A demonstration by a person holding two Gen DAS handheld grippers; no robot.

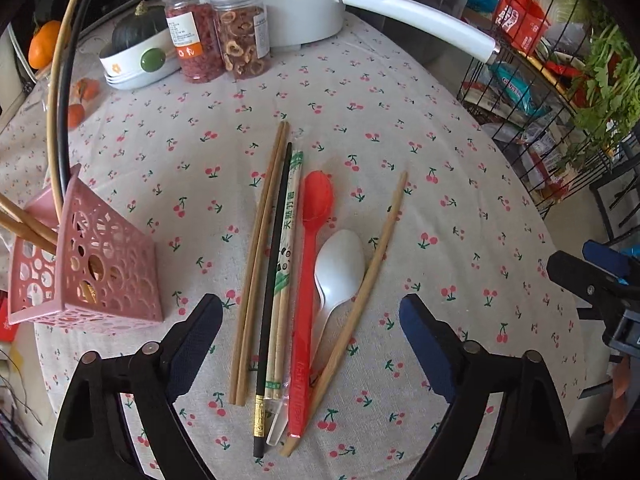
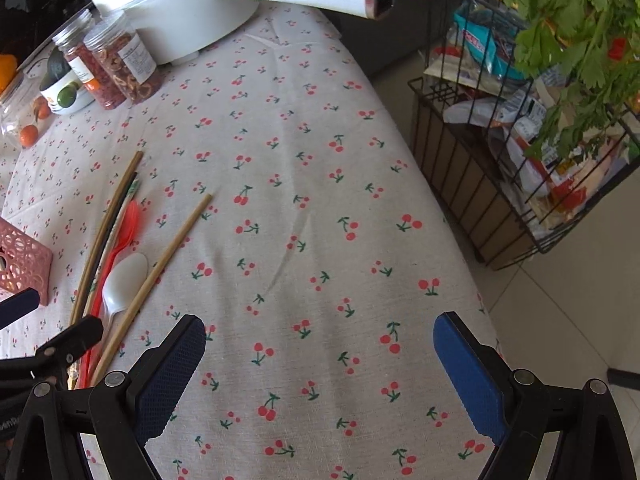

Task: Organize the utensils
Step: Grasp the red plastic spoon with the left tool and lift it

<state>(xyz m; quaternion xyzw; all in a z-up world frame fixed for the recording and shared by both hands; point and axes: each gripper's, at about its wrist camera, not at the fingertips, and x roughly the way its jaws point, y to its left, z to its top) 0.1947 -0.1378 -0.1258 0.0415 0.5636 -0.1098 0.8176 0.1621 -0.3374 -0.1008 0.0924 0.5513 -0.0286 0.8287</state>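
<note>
Utensils lie side by side on the cherry-print tablecloth (image 1: 360, 92): a pair of brown chopsticks (image 1: 258, 264), a black chopstick (image 1: 274, 292), wrapped disposable chopsticks (image 1: 288, 248), a red plastic spoon (image 1: 310, 276), a white plastic spoon (image 1: 338, 276) and a single bamboo chopstick (image 1: 360, 292). A pink perforated holder (image 1: 88, 264) stands at the left with chopsticks in it. My left gripper (image 1: 310, 322) is open, just above the utensils' near ends. My right gripper (image 2: 320, 344) is open and empty over bare cloth, to the right of the bamboo chopstick (image 2: 168, 264) and white spoon (image 2: 124, 276).
A white pot with a long handle (image 1: 416, 16), two jars (image 1: 218, 36), a bowl with a squash (image 1: 136, 56) and oranges stand at the back. A black wire rack (image 2: 500, 160) with packets and greens is beside the table's right edge.
</note>
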